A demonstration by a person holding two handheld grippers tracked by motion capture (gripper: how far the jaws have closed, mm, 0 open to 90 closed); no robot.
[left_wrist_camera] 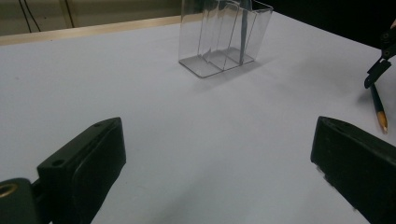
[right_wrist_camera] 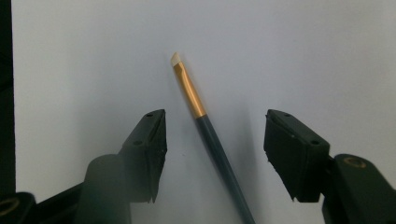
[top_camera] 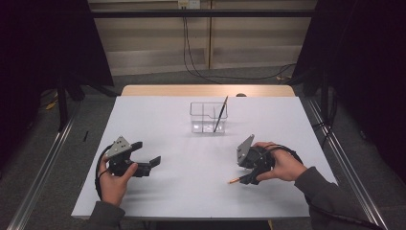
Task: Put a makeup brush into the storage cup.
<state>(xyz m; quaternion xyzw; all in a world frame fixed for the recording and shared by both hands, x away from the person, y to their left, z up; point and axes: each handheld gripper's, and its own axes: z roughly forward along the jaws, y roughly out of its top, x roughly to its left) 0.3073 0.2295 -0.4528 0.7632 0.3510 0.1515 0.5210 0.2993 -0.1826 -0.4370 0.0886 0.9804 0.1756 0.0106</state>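
Note:
A slim brush [right_wrist_camera: 205,125] with a dark handle, gold ferrule and pale tip lies flat on the white table [top_camera: 191,191]. My right gripper [right_wrist_camera: 215,122] points down over it with a jaw on either side of the handle, neither pad touching it. From above, the brush's tip [top_camera: 233,180] pokes out left of the right gripper [top_camera: 246,179]. My left gripper [top_camera: 148,152] rests at the table's left, open with nothing between its jaws [left_wrist_camera: 217,158]. From there the brush [left_wrist_camera: 377,107] lies at far right.
A clear plastic organizer [top_camera: 208,117] with compartments stands at the middle back of the table, and a second dark brush [top_camera: 220,114] leans upright in its right part. The organizer [left_wrist_camera: 224,37] stands ahead of my left gripper. Dark floor and rails flank the table.

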